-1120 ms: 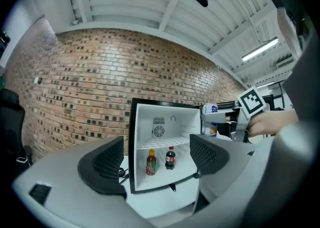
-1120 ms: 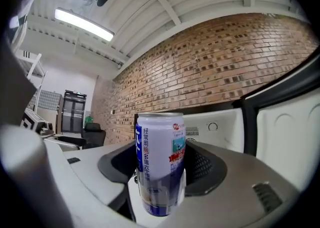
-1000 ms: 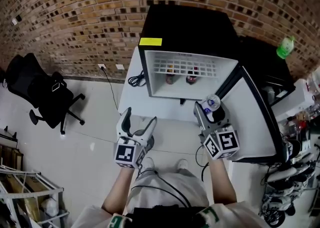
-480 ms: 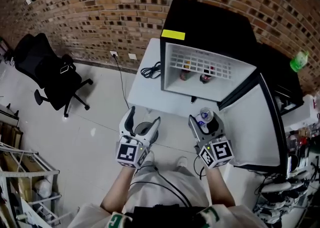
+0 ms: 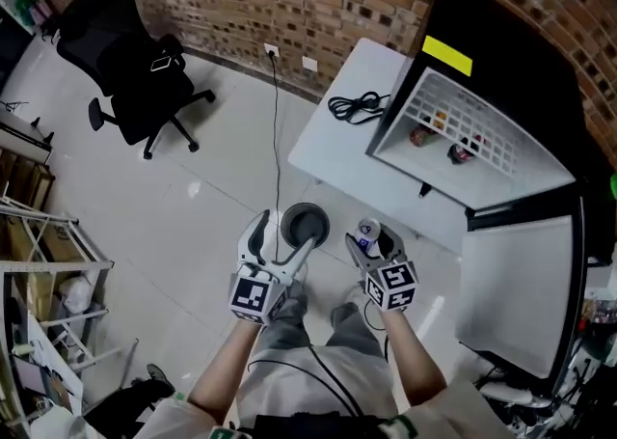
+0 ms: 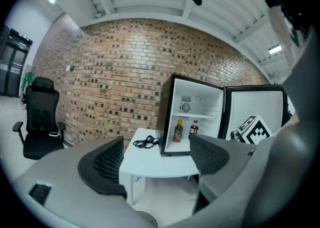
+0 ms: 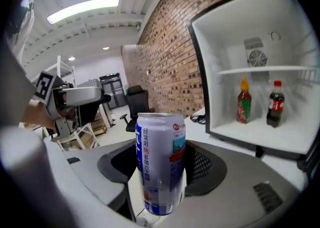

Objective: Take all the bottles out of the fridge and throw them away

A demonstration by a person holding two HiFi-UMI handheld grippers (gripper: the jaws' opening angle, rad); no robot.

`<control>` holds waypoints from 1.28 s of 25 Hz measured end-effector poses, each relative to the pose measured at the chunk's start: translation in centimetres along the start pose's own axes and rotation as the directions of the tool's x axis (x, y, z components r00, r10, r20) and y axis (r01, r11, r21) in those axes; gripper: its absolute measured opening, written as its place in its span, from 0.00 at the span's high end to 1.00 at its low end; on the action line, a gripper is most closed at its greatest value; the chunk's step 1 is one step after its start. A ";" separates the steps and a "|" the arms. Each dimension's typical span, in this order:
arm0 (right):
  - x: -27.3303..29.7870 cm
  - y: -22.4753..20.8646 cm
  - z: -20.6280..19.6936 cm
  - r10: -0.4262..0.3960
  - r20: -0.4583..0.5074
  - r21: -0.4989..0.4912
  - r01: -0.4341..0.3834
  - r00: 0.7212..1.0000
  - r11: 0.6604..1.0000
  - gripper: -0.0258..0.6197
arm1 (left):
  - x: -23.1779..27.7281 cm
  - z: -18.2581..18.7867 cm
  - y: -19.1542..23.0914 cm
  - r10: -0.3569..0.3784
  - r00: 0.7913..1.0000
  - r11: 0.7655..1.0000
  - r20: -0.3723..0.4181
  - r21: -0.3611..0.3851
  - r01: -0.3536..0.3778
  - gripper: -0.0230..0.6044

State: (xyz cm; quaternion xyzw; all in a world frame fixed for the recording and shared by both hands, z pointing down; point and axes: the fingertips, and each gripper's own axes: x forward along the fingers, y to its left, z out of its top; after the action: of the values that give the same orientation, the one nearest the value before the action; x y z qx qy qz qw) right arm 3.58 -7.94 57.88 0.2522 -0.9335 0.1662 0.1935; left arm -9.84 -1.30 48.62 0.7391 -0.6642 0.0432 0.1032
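Note:
My right gripper (image 5: 370,237) is shut on a blue and white drink can (image 7: 160,164), held upright between the jaws. In the head view the can (image 5: 367,231) hangs just right of a round dark bin (image 5: 305,224) on the floor. My left gripper (image 5: 280,239) is open and holds nothing, at the bin's near left edge. The small black fridge (image 5: 501,51) stands open on a white table (image 5: 337,152). On its floor stand a red sauce bottle (image 7: 243,100) and a cola bottle (image 7: 275,103), also seen from the left gripper as the sauce bottle (image 6: 178,131) and cola bottle (image 6: 194,128).
A black cable (image 5: 355,105) lies on the table's left part. The fridge door (image 5: 516,278) swings open to my right. A black office chair (image 5: 135,61) stands at the far left by the brick wall. Metal racks (image 5: 48,273) line the left edge.
The view has swung left and back from the fridge. Both grippers have come away from it with the can, and the bin now lies between them.

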 end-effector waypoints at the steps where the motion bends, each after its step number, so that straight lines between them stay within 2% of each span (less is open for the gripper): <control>1: 1.7 0.4 -1.8 0.018 -0.035 -0.001 -0.018 0.999 1.000 0.55 | 0.0 -0.7 0.6 0.004 1.000 1.000 -0.006 -0.018 -0.004 0.34; 3: 4.8 1.1 -5.8 0.047 -0.109 0.004 -0.047 0.993 0.999 0.55 | -0.1 -2.5 1.6 0.009 0.999 0.998 -0.036 -0.068 -0.011 0.34; 6: 9.3 1.7 -12.4 0.078 -0.211 0.034 -0.072 0.974 0.997 0.55 | -0.4 -7.7 3.2 0.007 0.996 0.996 -0.092 -0.085 -0.015 0.34; 11: 17.2 1.4 -22.0 0.090 -0.344 0.080 -0.067 0.935 0.995 0.55 | 0.8 -15.2 5.3 0.029 0.987 0.986 -0.156 -0.161 -0.054 0.34; 15: 22.5 1.4 -28.7 0.100 -0.440 0.124 -0.050 0.892 0.991 0.55 | 1.1 -20.3 6.3 0.023 0.981 0.985 -0.194 -0.165 -0.056 0.34; 19: 26.8 1.7 -34.0 0.112 -0.511 0.179 -0.022 0.852 0.984 0.55 | 1.0 -22.9 7.4 0.037 0.976 0.981 -0.215 -0.179 -0.076 0.34; 22: 29.1 2.1 -37.0 0.126 -0.551 0.243 0.015 0.825 0.970 0.55 | 0.7 -23.6 8.5 0.068 0.975 0.973 -0.213 -0.200 -0.112 0.34; 28: 32.5 1.9 -42.4 0.110 -0.628 0.189 0.014 0.771 0.982 0.55 | -0.1 -25.9 9.8 0.083 0.972 0.966 -0.218 -0.223 -0.132 0.34; 32: 34.2 0.6 -47.2 0.086 -0.658 0.230 0.090 0.748 0.969 0.55 | -0.3 -28.8 11.2 0.100 0.969 0.961 -0.225 -0.231 -0.153 0.34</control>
State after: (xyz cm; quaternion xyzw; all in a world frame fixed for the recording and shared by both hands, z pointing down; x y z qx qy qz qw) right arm -10.96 -2.15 114.06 0.1998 -0.7752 0.3595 0.4795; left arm -18.91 3.98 77.68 0.6675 -0.6957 0.0452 0.2613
